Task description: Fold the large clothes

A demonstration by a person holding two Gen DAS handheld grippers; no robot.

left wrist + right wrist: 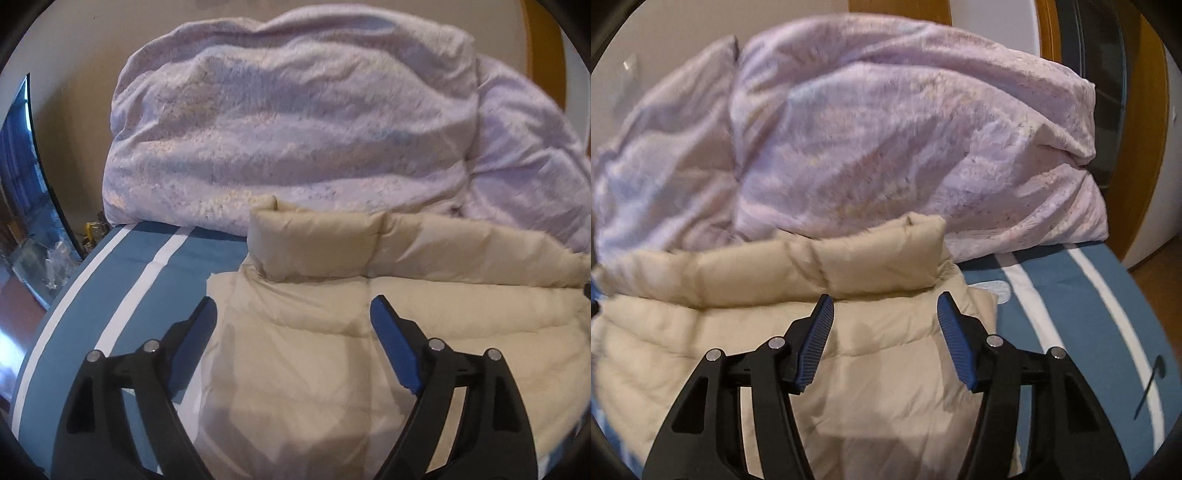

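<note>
Left gripper (293, 306): jaws spread wide, holding nothing, poised above the left portion of the beige puffer jacket (332, 350). Right gripper (885, 304): jaws parted, released, poised over the jacket's right shoulder near the collar (820, 258). Jacket lies flat on the blue white-striped bedsheet (147, 258). Beyond, touching the collar, a bunched lilac duvet (288, 129).
</note>
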